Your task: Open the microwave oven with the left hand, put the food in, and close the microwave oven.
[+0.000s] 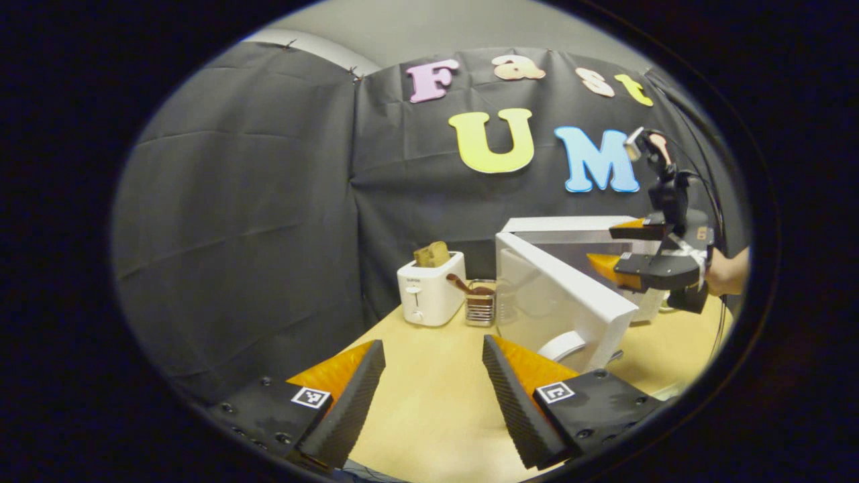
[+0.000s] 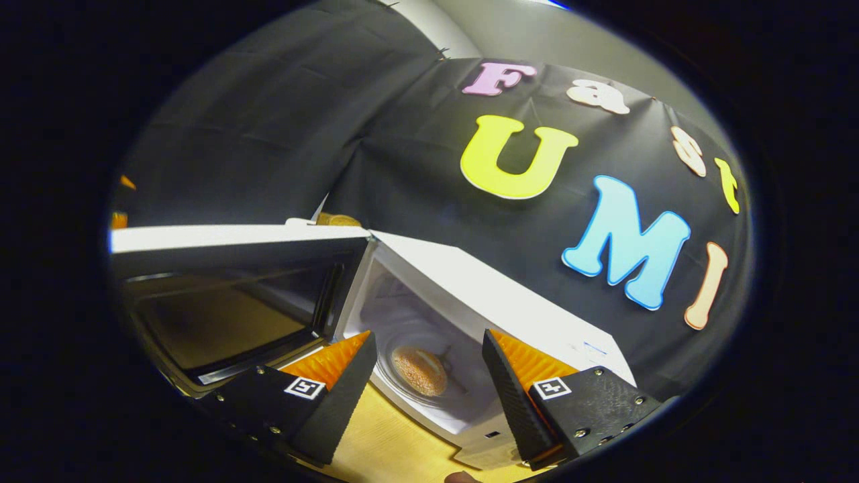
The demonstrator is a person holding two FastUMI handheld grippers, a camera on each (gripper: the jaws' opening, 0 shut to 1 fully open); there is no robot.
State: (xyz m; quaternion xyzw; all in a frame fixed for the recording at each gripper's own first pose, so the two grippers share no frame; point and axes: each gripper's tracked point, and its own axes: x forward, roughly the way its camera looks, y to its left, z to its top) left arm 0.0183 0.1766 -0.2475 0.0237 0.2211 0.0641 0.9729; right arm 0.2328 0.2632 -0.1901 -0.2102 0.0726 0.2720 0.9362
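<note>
A: In the left gripper view, the left hand-held gripper [image 1: 433, 376] hung over the wooden worktop [image 1: 436, 402] with its fingers spread wide and nothing between them. The microwave oven [image 1: 570, 268] stood ahead and to the right, its white door [image 1: 564, 295] swung out toward the camera.

B: And the right hand-held gripper [image 1: 604, 248] hovered at the oven's mouth, a hand [image 1: 728, 272] behind it. Its orange fingers were apart and held nothing. A white toaster [image 1: 429, 292] with bread [image 1: 433, 253] sticking up sat left of the oven, a small wire holder [image 1: 480, 305] between the two.

A: Over to the right gripper view: the right hand-held gripper was wide too, fingers parted and empty, pointing into the cavity.

B: There was the food [image 2: 419, 369], a round browned bun, lying on the plate [image 2: 396, 386] inside the oven, seen between the fingers but touching neither. The door stood open at the left, its dark window [image 2: 221, 322] facing in.
</note>
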